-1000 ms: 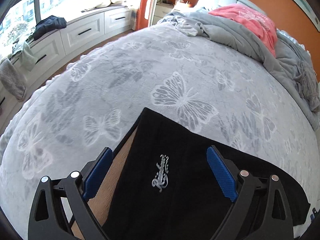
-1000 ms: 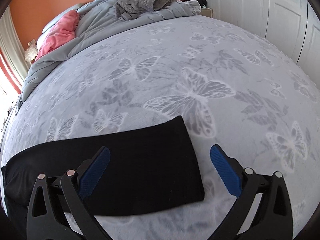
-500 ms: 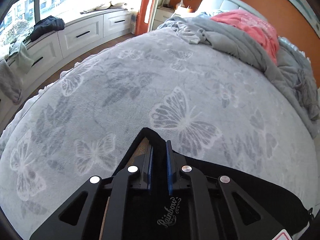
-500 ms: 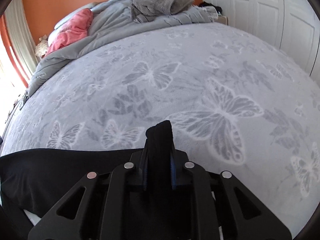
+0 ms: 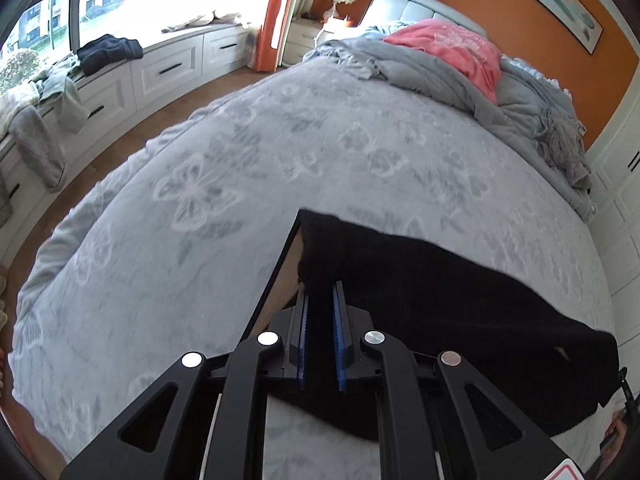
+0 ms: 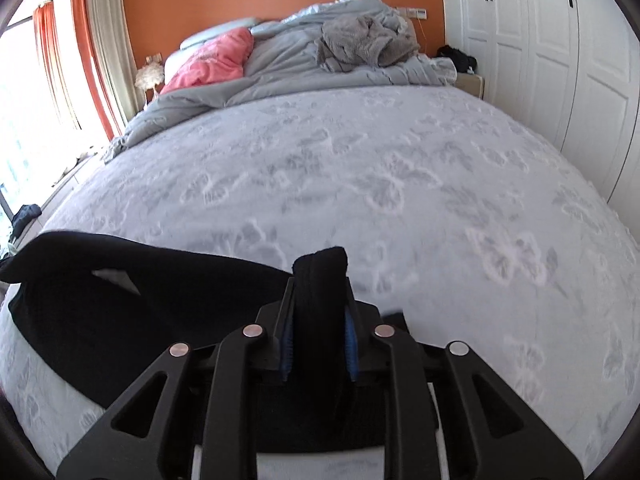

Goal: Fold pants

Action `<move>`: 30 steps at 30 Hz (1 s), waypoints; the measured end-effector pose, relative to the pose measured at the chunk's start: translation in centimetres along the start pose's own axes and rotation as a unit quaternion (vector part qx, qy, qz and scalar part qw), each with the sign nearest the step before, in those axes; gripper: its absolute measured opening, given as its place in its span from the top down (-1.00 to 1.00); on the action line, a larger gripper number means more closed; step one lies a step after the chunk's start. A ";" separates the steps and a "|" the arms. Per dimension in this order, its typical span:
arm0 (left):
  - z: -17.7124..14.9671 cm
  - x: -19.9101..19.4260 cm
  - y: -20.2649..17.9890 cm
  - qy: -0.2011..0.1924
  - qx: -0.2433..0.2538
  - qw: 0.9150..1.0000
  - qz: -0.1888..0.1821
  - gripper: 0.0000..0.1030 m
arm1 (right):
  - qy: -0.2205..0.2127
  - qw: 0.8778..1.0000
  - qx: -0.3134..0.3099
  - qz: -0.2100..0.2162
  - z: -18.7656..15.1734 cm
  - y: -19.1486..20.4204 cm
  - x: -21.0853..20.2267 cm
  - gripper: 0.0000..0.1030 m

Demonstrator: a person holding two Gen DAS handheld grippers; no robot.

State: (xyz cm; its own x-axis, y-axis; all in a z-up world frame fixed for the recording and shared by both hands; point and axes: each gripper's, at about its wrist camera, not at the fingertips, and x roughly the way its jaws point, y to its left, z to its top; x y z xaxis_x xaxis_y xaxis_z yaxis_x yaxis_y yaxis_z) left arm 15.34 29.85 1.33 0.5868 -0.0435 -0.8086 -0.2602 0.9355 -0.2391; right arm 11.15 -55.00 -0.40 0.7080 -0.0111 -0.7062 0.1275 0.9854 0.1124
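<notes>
Black pants with a tan lining hang across the near part of the bed. My left gripper is shut on the waistband end and holds it lifted off the bed. My right gripper is shut on the leg end, with a bunched black fold sticking up between the blue pads. In the right wrist view the rest of the pants sags to the left above the bedspread.
A grey butterfly-print bedspread covers the bed. A crumpled grey duvet and a pink garment lie at the headboard. White drawers with clothes stand by the window at left; white wardrobe doors at right.
Both grippers were open over the flat pants, then shut on them. Since then both have lifted their ends up off the bed.
</notes>
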 end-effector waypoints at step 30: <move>-5.7 8.6 -1.6 0.118 -0.226 0.947 -0.193 1.00 | 0.074 0.954 0.278 0.083 -3.3 1.3 7.0 0.71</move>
State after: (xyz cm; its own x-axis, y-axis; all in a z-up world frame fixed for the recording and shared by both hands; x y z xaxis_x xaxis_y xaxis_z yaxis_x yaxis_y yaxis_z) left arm 16.41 26.01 -8.36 0.5309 -0.4787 -0.6992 -0.3951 0.5901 -0.7041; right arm 14.03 -53.21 -7.49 0.6496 0.2021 -0.7329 0.4007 0.7283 0.5559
